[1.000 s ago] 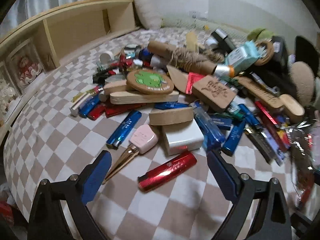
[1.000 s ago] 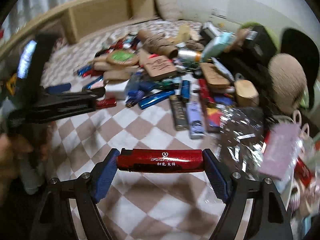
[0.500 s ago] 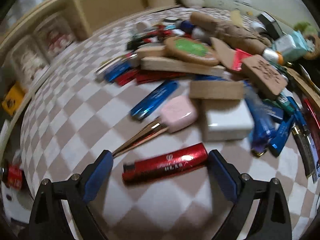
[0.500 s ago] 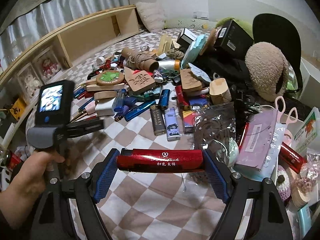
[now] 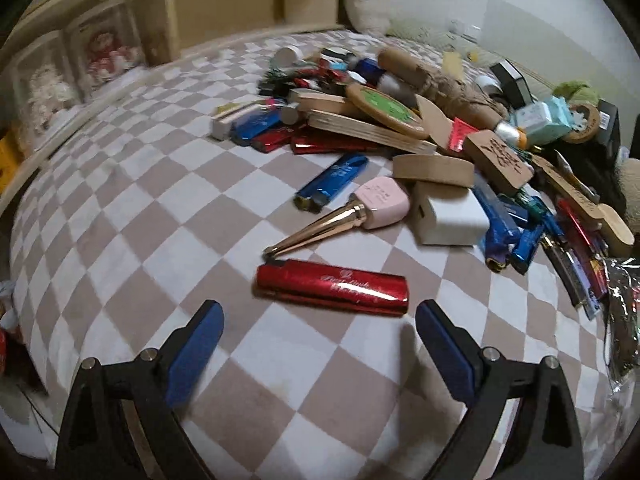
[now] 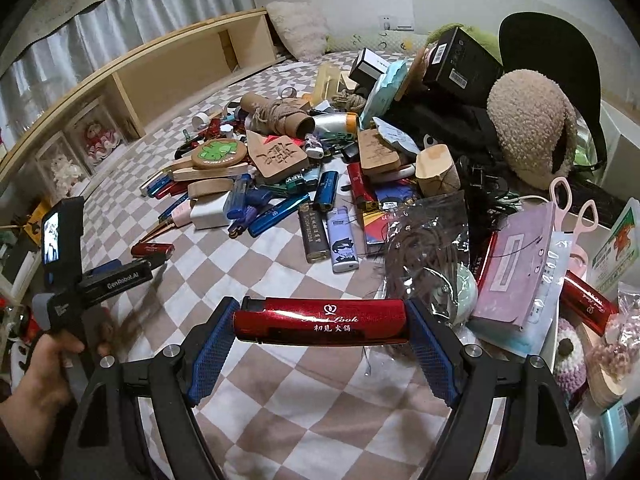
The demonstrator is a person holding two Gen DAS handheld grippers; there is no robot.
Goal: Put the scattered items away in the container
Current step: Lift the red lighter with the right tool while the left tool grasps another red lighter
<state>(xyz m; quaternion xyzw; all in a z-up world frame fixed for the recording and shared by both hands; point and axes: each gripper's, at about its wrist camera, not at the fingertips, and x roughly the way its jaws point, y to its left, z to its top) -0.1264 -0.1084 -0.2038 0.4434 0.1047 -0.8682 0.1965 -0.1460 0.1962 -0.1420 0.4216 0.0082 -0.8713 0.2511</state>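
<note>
Red lighter (image 6: 320, 322), gold lettering, clamped end to end between the blue pads of the right gripper (image 6: 320, 346), low centre of the right wrist view, above the checked bedspread (image 6: 276, 264). Second red lighter (image 5: 332, 288) flat on the bedspread at lower centre of the left wrist view, just ahead of the left gripper (image 5: 320, 344), jaws spread wide, empty. Pink bottle with gold cap (image 5: 344, 216) just beyond, by the white charger (image 5: 448, 218).

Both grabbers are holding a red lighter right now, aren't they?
Not both. The right gripper is shut on a red lighter, but the left wrist view shows the left gripper with jaws open, its red lighter lying on the checkered bedspread.
</note>
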